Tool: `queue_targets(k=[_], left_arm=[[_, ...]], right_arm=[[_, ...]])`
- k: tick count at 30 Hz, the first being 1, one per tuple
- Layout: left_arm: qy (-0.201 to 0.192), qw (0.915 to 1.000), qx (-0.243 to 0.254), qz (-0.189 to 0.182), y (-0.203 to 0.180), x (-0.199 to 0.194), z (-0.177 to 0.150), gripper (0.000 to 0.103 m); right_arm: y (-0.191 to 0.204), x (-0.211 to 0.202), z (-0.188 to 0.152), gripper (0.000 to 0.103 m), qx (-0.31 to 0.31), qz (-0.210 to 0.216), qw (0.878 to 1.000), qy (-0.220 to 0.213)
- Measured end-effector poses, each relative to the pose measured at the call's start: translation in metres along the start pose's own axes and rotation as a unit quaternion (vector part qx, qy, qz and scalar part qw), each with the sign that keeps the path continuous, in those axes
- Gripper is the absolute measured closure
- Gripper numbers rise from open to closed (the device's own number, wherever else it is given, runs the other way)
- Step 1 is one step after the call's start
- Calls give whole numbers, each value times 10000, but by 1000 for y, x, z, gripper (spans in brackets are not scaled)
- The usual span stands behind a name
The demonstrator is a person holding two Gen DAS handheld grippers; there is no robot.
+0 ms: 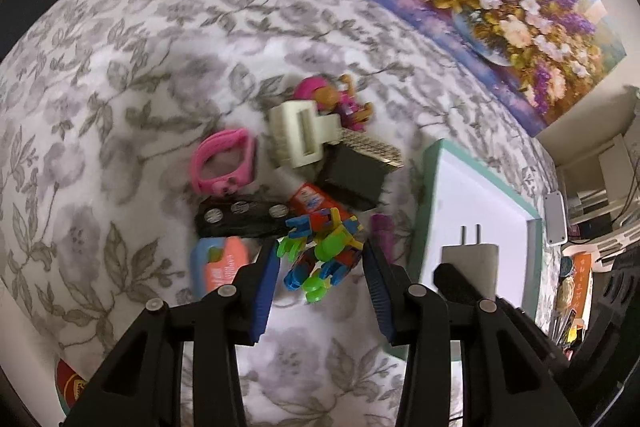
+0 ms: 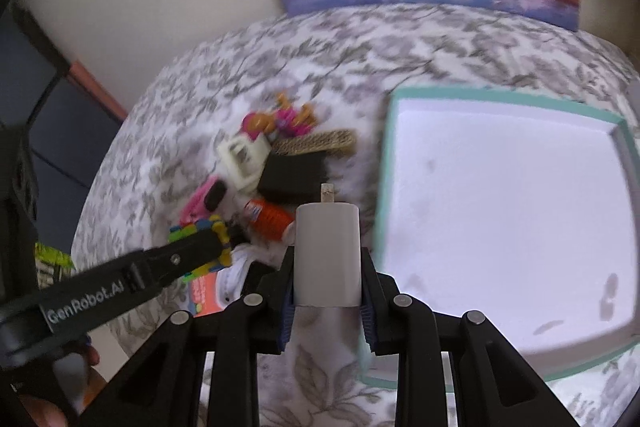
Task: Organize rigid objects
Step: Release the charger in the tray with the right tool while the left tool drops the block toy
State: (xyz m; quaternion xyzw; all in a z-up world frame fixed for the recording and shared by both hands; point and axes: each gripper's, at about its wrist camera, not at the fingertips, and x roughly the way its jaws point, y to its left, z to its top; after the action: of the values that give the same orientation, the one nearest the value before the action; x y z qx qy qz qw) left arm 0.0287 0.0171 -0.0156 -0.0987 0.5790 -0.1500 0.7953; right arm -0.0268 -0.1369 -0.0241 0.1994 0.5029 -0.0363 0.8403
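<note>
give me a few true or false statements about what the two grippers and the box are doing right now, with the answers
1. The right gripper is shut on a white plug adapter. True.
2. The teal-rimmed box already holds several toys. False: its white inside shows no toys.
3. The left gripper is open around the multicolored block toy. True.
4. The pink ring lies inside the box. False: it lies on the floral cloth, in the pile.
5. The adapter's prongs point toward the camera. False: they point away.
</note>
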Motion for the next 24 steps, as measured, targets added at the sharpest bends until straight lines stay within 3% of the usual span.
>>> queue_targets(k=[7, 15, 24], left_arm=[[-51, 9983, 558, -154, -58, 0, -3, 59], [365, 9888, 1444, -31, -138, 35, -14, 59], [417, 9841, 1708, -235, -175, 75, -19, 59]], right_arm=[[-55, -23, 14, 74, 415, -786, 9958, -229], [-141, -37, 11, 74, 1298, -1436, 9809, -182], [-205, -58, 3, 74, 1807, -2000, 9626, -267]])
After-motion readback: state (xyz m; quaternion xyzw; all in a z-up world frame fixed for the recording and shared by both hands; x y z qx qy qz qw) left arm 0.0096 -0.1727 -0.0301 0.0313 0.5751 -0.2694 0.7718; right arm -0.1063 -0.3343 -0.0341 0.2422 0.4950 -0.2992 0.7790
